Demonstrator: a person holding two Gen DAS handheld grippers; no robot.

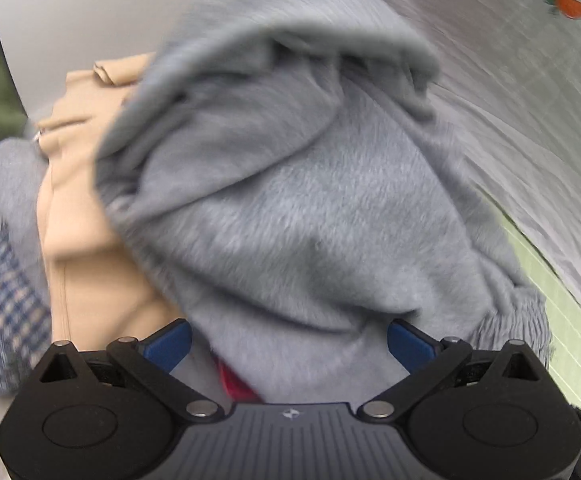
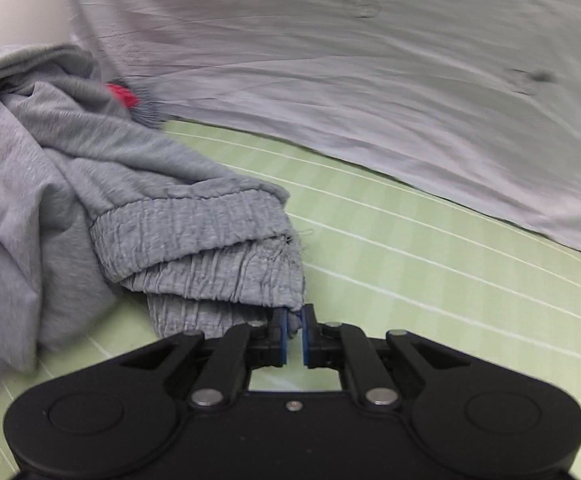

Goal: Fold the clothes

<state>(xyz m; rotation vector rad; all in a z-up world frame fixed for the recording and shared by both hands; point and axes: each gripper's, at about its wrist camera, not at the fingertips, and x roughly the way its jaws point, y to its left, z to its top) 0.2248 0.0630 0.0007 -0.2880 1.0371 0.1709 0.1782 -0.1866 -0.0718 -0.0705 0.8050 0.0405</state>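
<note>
Right tongs [image 2: 293, 330] clamped on the ribbed hem of the grey garment [image 2: 90, 184], bottom center of frame; the rest is bunched at left on the green mat [image 2: 410, 280]. Left tongs [image 1: 288, 340] stand apart, grey fabric draped between them; grip probably none, view blurred. Beige cloth [image 1: 86, 240] at left.

Ahead of your right hand-held gripper [image 2: 294, 330], the green striped surface [image 2: 410, 280] carries grey sweatpants [image 2: 150, 216] and a pale sheet [image 2: 330, 80] beyond.
</note>
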